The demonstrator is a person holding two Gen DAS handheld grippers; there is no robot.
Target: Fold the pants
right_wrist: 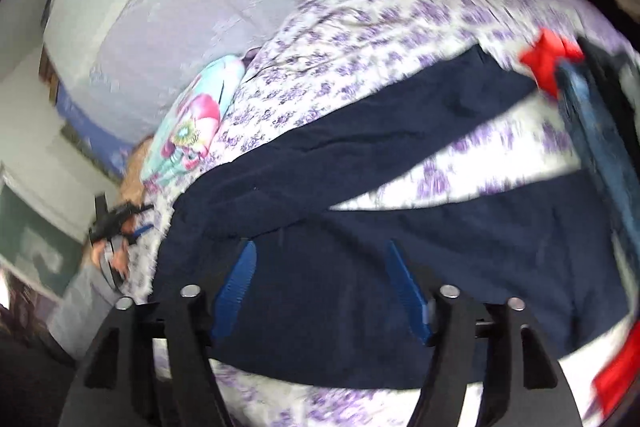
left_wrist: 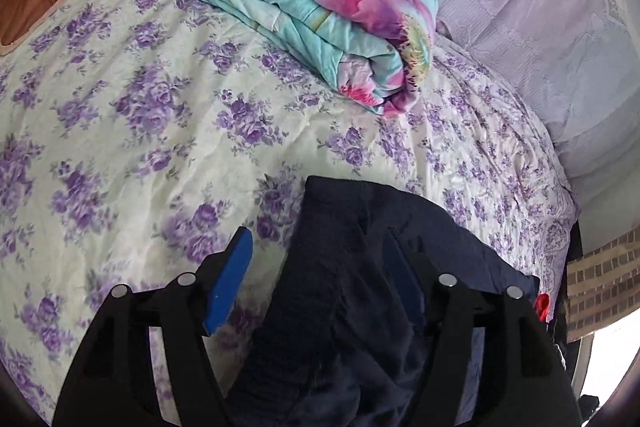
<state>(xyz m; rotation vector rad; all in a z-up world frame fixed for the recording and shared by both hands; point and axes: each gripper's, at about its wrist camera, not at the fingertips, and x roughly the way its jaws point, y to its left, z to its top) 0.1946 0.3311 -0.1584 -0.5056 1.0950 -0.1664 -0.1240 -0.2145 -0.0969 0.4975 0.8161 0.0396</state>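
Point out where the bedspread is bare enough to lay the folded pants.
Widest bare stretch: floral bedspread left of the navy pants, below the folded quilt. A narrower strip lies between quilt and pants. Crowded along the right: pants legs, red cloth and the lilac pillow.

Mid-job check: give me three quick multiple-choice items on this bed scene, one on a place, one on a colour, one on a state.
1. Where does the folded quilt lie?
A. on the floral sheet beyond the pants
B. on the floor
C. on top of the pants

2. What colour are the pants?
A. red
B. dark navy
C. white

3. How do the right tongs stand?
A. shut on the quilt
B. shut on nothing
C. open over the pants

Key: 1 A, it rests on the sheet past the pants; 2 B, the cloth is dark navy; 3 C, blue fingers spread apart.
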